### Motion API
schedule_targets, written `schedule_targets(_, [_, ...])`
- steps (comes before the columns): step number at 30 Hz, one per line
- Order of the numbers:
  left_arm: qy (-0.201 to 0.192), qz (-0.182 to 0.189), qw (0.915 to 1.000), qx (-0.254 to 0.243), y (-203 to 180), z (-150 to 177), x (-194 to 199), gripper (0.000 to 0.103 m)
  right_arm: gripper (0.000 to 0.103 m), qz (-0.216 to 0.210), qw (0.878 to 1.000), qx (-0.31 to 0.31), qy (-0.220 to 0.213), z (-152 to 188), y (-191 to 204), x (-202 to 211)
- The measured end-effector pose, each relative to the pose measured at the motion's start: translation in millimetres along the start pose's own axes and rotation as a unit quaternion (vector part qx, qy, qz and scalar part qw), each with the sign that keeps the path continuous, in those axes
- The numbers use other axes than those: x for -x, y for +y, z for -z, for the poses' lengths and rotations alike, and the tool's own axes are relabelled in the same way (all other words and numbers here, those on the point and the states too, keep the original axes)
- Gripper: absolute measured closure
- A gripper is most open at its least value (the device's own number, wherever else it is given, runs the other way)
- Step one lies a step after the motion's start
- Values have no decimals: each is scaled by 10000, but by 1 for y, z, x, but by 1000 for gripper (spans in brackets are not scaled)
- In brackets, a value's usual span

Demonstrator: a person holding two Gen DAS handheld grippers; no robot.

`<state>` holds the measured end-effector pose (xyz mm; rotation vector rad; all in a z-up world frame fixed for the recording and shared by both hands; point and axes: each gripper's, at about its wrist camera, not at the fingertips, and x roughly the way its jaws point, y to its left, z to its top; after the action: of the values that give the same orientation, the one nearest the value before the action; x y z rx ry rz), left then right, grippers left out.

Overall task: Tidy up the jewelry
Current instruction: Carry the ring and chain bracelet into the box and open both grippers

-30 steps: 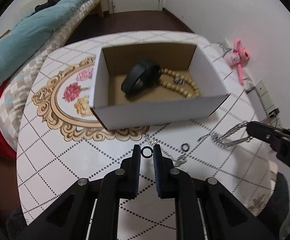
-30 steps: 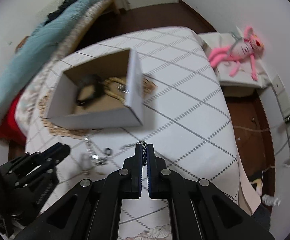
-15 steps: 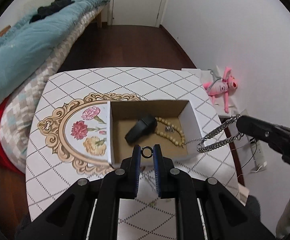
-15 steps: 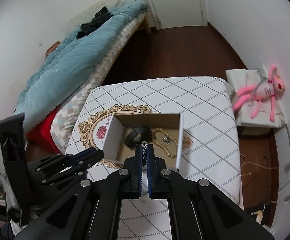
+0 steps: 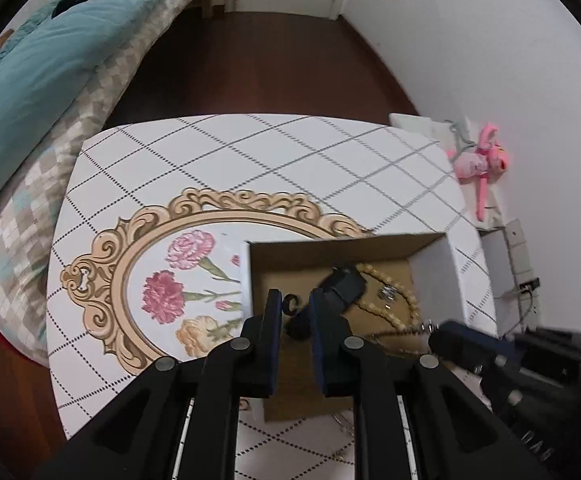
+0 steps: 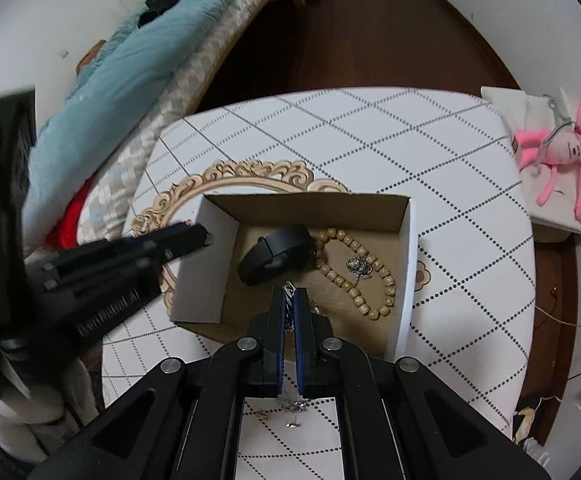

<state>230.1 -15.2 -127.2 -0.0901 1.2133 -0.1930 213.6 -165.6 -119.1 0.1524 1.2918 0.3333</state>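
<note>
A white cardboard box [image 6: 407, 264] stands open on the round table; it also shows in the left wrist view [image 5: 436, 280]. Inside lie a black band [image 6: 276, 254], a wooden bead bracelet [image 6: 370, 276] and a small silver piece [image 6: 359, 266]. My left gripper [image 5: 293, 305] is above the box's left part; a small black ring [image 5: 289, 304] sits between its fingers, which stand slightly apart. My right gripper [image 6: 289, 296] is shut on a silver chain [image 6: 289, 294] and holds it over the box's near part.
The table [image 6: 470, 216] has a white cloth with dotted diamonds and a gold floral frame print [image 5: 130, 264]. Small metal pieces [image 6: 290, 414] lie on the table near the box's front. A bed with a teal blanket [image 5: 30, 60] is at left. A pink plush toy [image 6: 562, 148] lies at right.
Both grippers have moved forward and down over the box. The left fingers have spread slightly around the ring. The chain now hangs over the box's inside.
</note>
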Motion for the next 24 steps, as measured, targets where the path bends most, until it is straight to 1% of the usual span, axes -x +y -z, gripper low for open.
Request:
schedule_targets(2, [68, -54, 9999, 118, 5, -5, -4, 89, 98, -14, 9998, -68, 188, -1, -4, -11])
schedule_targets(4, [50, -139, 9997, 199, 10, -8, -5, 78, 97, -18, 9995, -97, 313, -1, -7, -18])
schedule_targets(5, [4, -220, 9995, 221, 12, -8, -3, 63, 96, 32, 9994, -86, 345, -1, -7, -19])
schedule_targets(6, [-27, -283, 9993, 234, 13, -9, -2, 44, 88, 113, 9993, -71, 351, -1, -8, -19])
schedule_targets(7, [-85, -390, 9989, 246, 15, -8, 0, 37, 74, 176, 9993, -78, 333, -1, -9, -19])
schedule_targets(8, [-169, -487, 9984, 246, 16, -6, 3, 35, 66, 229, 9992, -94, 318, -1, -11, -18])
schedule_targets(9, [-198, -566, 9979, 247, 17, -5, 4, 34, 52, 292, 9991, -107, 284, -1, -13, -16])
schedule_targets(10, [-201, -669, 9973, 248, 18, -4, 4, 34, 43, 405, 9988, -78, 257, 0, -14, -13])
schedule_targets(11, [-202, -767, 9966, 236, 19, -1, 4, 34, 40, 528, 9984, -69, 202, 0, -15, -10])
schedule_targets(12, [-218, -829, 9961, 226, 20, 2, 5, 32, 33, 707, 9974, -57, 151, 1, -16, -8])
schedule_targets(13, [-275, -936, 9950, 224, 20, 7, 6, 30, 22, 974, 9952, -26, 97, 3, -18, -6])
schedule_targets(14, [-311, -1008, 9942, 213, 20, 10, 6, 18, 17, 1202, 9927, -17, 46, 5, -20, -4])
schedule_targets(15, [-347, -1074, 9934, 208, 20, 13, 6, 8, 9, 1400, 9901, -17, 6, 7, -22, -3])
schedule_targets(17, [-439, -1163, 9921, 164, 18, 22, 6, 1, 8, 1685, 9857, 1, 4, 12, -26, -4])
schedule_targets(18, [-455, -1184, 9918, 129, 17, 26, 5, 0, 7, 1797, 9837, 11, 19, 14, -28, -6])
schedule_targets(20, [-433, -1260, 9910, 94, 13, 33, 3, 0, 3, 1864, 9825, -28, 27, 18, -32, -7])
schedule_targets(24, [-430, -1250, 9912, 64, 7, 41, 2, 0, 3, 1987, 9799, -94, -136, 23, -33, -1])
